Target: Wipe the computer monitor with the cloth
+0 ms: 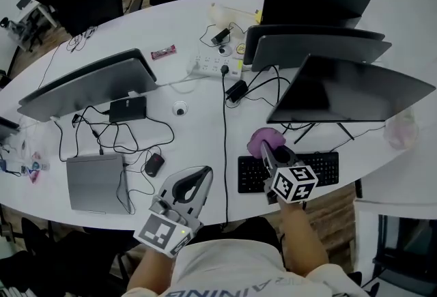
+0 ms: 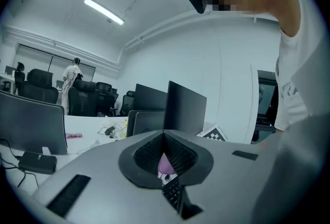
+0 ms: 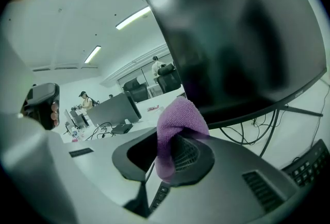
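right hand-held gripper point(image 3: 174, 141) is clamping the purple cloth point(image 3: 178, 117) over the keyboard point(image 1: 322, 167), with the monitor point(image 3: 242, 37) close ahead. left hand-held gripper point(image 2: 164, 136) is hanging at the bench point(image 1: 198, 132) edge, jaws closed together and gripping nothing.

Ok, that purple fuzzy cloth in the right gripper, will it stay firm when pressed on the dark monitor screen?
Probably not: the purple fuzzy cloth bulges and droops from the right gripper, so it looks soft and floppy. The dark monitor stands on thin legs, so hard pushes might rock it.
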Motion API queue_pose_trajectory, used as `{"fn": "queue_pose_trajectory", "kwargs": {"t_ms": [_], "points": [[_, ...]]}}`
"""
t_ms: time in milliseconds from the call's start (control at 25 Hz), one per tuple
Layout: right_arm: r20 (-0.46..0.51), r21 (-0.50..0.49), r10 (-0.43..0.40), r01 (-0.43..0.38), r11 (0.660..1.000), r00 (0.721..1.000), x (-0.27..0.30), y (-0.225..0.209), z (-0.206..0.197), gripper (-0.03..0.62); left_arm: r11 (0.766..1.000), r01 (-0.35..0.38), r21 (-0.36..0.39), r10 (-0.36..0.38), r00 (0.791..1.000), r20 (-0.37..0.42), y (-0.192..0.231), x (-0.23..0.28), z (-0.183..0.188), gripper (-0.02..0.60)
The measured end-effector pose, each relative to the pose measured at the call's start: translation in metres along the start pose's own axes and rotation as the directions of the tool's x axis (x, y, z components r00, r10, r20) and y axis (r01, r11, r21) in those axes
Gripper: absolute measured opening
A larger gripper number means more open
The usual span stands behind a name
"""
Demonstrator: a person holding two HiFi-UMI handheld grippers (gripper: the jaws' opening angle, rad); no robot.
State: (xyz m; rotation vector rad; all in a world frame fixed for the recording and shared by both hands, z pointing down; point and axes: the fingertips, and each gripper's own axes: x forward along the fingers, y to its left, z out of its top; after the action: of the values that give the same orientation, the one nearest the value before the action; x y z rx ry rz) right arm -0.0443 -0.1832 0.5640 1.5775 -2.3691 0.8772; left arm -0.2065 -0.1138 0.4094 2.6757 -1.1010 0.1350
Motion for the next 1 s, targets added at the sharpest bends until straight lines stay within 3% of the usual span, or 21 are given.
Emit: {"fn": "queue_pose_trajectory", "kwargs": {"t_ms": [520,760,1000], "points": [[-0.1,0.219,-0.013,0.035,0.975,0.995,0.076,-0.032,-0.039,0.055,0.995,-0.086,-0.046,0.083,0.994,-0.067,0.025,0.005,-0.024,0.005],[-0.041,0.301,-0.03,0.041,0.953,0.999,0.088,-0.038,-0.026,0.055,0.994,-0.091,-0.055,0.086,0.994,-0.073,0.03,0.008,-0.026,0.005],[0.041,0.32,-0.046,0.031,0.947,0.998,0.081,-0.035,-0.012,0.055,0.995,-0.08,-0.053,0.076,0.995,-0.071,0.031,0.009,-0.027,0.005]]}}
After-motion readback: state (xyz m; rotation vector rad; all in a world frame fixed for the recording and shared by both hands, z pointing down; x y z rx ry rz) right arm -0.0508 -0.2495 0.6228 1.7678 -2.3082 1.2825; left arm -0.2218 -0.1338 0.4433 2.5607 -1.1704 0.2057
